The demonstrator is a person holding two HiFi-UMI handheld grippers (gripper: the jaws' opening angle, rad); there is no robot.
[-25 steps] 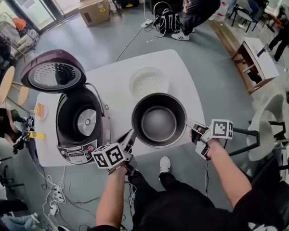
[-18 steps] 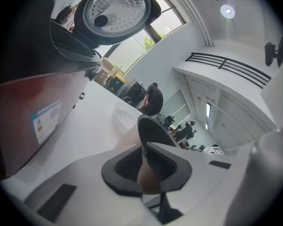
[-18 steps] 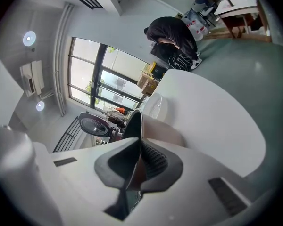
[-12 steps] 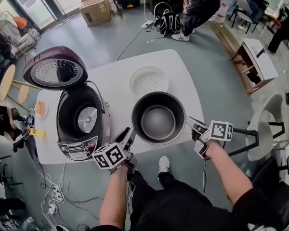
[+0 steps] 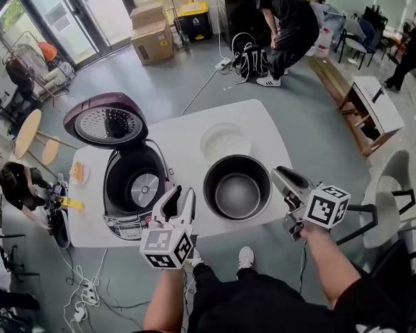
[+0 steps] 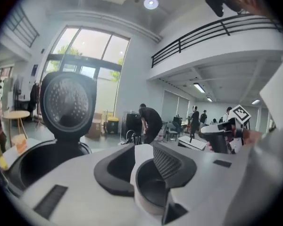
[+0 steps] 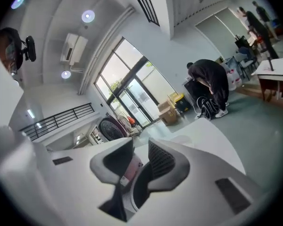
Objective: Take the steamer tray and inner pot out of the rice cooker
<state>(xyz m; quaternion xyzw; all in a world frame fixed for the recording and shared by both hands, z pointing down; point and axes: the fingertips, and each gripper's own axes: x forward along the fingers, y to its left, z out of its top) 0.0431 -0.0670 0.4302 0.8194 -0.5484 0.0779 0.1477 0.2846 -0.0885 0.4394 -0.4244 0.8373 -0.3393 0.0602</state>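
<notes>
— Rice cooker (image 5: 135, 186)?
— Standing empty, lid (image 5: 105, 118) up, at the left of the surface (image 5: 187, 136).
— Inner pot (image 5: 237, 187)?
— Out, upright beside it; steamer tray (image 5: 225, 141) just behind, probably not touching.
— Left hand-held gripper (image 5: 178, 194), right hand-held gripper (image 5: 286, 177)?
— High either side of the pot, jaws just opened and apart, holding nothing.

a person in black (image 5: 289, 18) is bending over a black backpack (image 5: 252, 61) on the floor beyond the white table (image 5: 187, 136). 2 cardboard boxes (image 5: 152, 40) are sitting beside a yellow-lidded bin (image 5: 194, 21). another person (image 5: 17, 184) is crouching at the left near a round wooden stool (image 5: 26, 133), and cables (image 5: 83, 291) are trailing nearby.
</notes>
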